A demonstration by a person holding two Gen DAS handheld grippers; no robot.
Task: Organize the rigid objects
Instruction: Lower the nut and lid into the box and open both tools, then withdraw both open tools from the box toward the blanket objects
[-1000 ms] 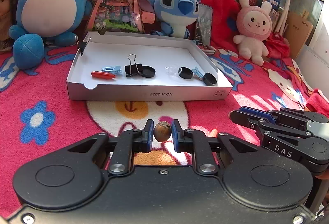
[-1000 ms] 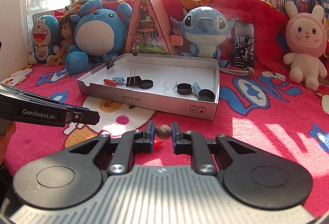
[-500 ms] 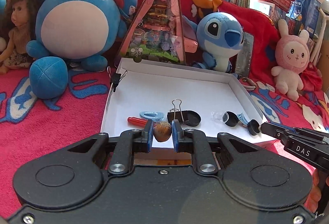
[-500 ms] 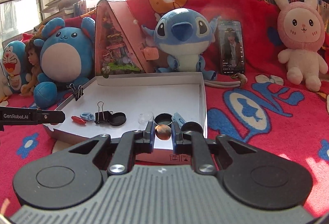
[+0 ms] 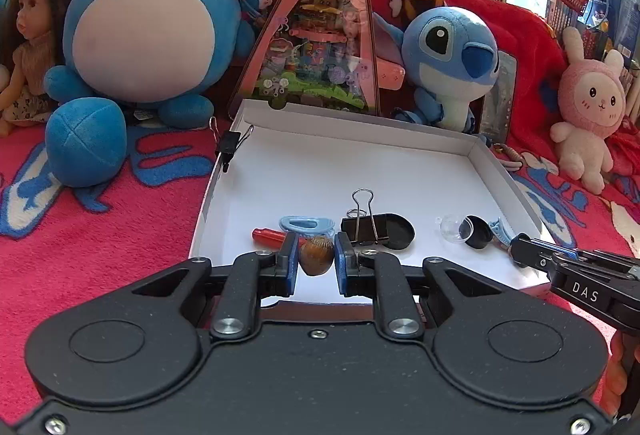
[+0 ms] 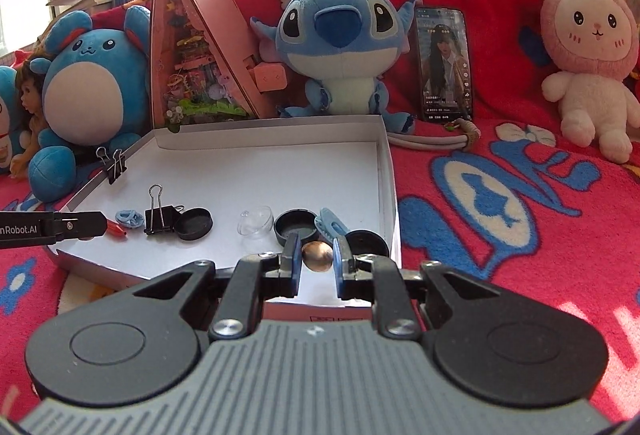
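My left claw held a nut, my right claw a bead; both hung at the tray's six o'clock edge, unreleased beside clips and caps already inside.

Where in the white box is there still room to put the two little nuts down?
The white box is bare across its back half, from the binder clip on the rim to the far wall. The front row is crowded: red piece, binder clip, black lids, clear dome.
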